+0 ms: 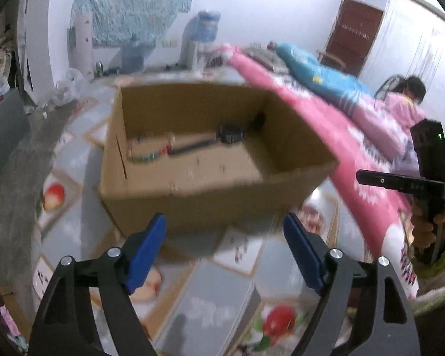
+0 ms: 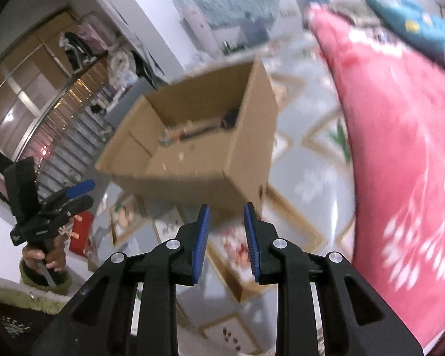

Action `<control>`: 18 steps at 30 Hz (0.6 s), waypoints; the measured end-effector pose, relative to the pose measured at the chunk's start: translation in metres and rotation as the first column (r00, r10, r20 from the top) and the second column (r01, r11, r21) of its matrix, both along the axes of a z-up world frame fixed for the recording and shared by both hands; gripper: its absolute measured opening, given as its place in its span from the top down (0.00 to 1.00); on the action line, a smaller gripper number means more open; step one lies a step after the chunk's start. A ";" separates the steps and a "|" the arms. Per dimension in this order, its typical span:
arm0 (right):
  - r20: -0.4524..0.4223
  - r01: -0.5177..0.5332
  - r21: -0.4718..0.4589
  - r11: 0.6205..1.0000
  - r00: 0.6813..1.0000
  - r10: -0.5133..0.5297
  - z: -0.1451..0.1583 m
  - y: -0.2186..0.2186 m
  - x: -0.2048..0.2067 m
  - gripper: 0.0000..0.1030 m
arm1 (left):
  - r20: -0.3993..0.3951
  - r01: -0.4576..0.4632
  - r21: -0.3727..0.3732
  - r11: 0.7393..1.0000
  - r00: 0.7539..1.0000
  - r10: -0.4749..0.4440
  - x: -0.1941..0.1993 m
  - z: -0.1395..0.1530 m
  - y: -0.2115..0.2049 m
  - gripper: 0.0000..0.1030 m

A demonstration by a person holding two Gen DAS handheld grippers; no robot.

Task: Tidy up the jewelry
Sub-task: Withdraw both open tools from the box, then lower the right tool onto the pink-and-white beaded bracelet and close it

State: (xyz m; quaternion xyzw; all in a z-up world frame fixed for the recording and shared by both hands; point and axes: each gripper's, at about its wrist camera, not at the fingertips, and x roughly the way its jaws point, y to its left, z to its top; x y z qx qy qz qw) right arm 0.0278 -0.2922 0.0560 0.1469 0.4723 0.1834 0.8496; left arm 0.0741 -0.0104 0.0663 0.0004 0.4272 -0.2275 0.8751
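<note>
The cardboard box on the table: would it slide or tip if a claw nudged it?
The cardboard box probably slides: it looks light, holding only a beaded strand and a dark watch. Tipping seems unlikely; it sits wide and low on the glossy tablecloth.

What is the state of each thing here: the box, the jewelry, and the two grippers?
Cardboard box: open on top, upright on the patterned table.
Beaded bracelet: lying inside the box.
Black watch: lying inside the box.
Left gripper: wide open, empty.
Right gripper: slightly open, empty.
</note>
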 end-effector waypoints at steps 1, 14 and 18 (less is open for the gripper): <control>-0.037 -0.005 -0.004 1.000 0.999 0.005 -0.012 0.004 0.000 0.77 | -0.021 -0.001 0.016 1.000 1.000 0.002 -0.003 -0.009 -0.003 0.22; -0.120 -0.075 -0.283 0.956 0.992 0.042 -0.071 0.050 0.004 0.84 | -0.216 -0.058 0.205 0.977 0.971 0.103 0.002 -0.100 -0.029 0.22; -0.123 -0.089 -0.304 0.949 0.991 0.054 -0.077 0.058 0.007 0.87 | -0.230 -0.080 0.236 0.968 0.964 0.136 0.006 -0.105 -0.029 0.21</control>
